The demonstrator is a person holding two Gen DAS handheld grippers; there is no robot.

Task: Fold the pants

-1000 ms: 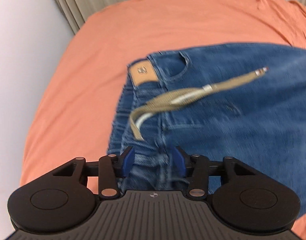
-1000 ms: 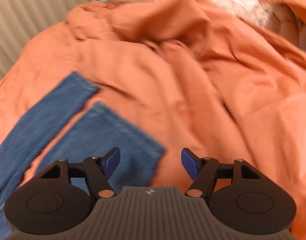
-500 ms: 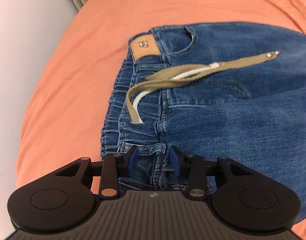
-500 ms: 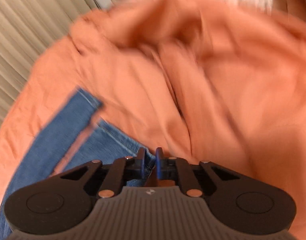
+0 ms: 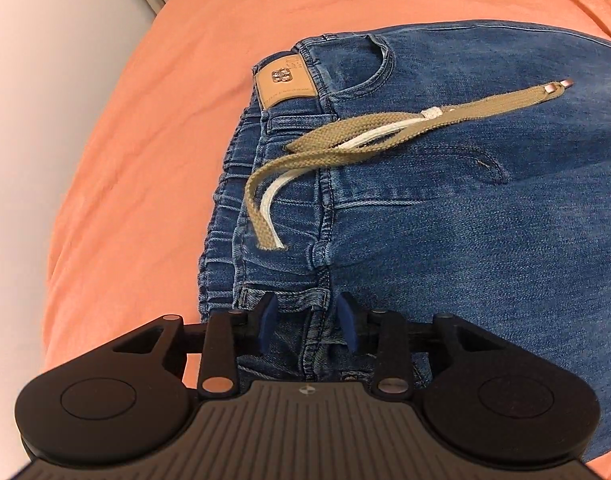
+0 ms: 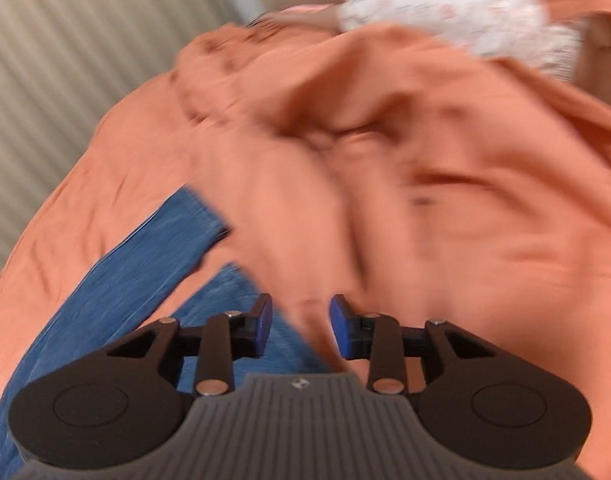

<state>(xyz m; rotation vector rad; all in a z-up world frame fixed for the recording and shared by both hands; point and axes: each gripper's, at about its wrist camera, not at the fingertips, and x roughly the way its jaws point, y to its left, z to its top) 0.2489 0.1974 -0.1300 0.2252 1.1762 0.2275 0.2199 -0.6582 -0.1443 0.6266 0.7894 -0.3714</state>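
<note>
Blue jeans (image 5: 445, 208) lie flat on an orange bed sheet (image 5: 145, 160). The waistband with a tan leather patch (image 5: 285, 82) and a beige drawstring (image 5: 345, 144) shows in the left wrist view. My left gripper (image 5: 307, 320) is open, its blue pads either side of the waistband's near edge. In the blurred right wrist view the two leg ends (image 6: 153, 264) lie at lower left. My right gripper (image 6: 301, 326) is open over the near leg's hem corner, holding nothing.
A crumpled orange duvet (image 6: 385, 168) fills the space beyond the leg ends, with a white patterned pillow (image 6: 457, 20) behind it. A ribbed beige wall (image 6: 73, 60) stands at the left. A white wall (image 5: 37, 100) borders the bed by the waistband.
My right gripper was shut at the hem corner half a second ago and has opened again. My left gripper has moved closer over the waistband, still open.
</note>
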